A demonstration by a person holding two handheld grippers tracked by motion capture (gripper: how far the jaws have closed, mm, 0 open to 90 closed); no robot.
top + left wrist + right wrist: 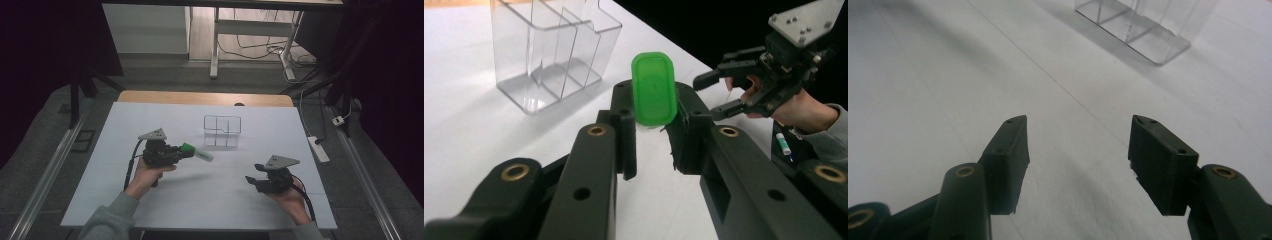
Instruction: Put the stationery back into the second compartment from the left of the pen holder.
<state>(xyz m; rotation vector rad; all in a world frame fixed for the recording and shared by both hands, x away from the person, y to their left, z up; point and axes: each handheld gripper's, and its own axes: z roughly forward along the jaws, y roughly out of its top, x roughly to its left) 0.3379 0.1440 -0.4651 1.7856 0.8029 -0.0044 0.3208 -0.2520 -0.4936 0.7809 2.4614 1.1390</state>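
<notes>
Two grippers, left gripper (654,125) clamping half-hidden green-capped tube (653,89), right gripper (1078,150) agape.

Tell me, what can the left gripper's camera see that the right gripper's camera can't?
The left gripper view has a green-capped tube clamped between its own jaws, plus the right gripper held open in the person's hand farther off. The right gripper view has its own jaws standing apart with nothing between them. Both views take in the white table and the clear plastic organizer standing on it.
</notes>
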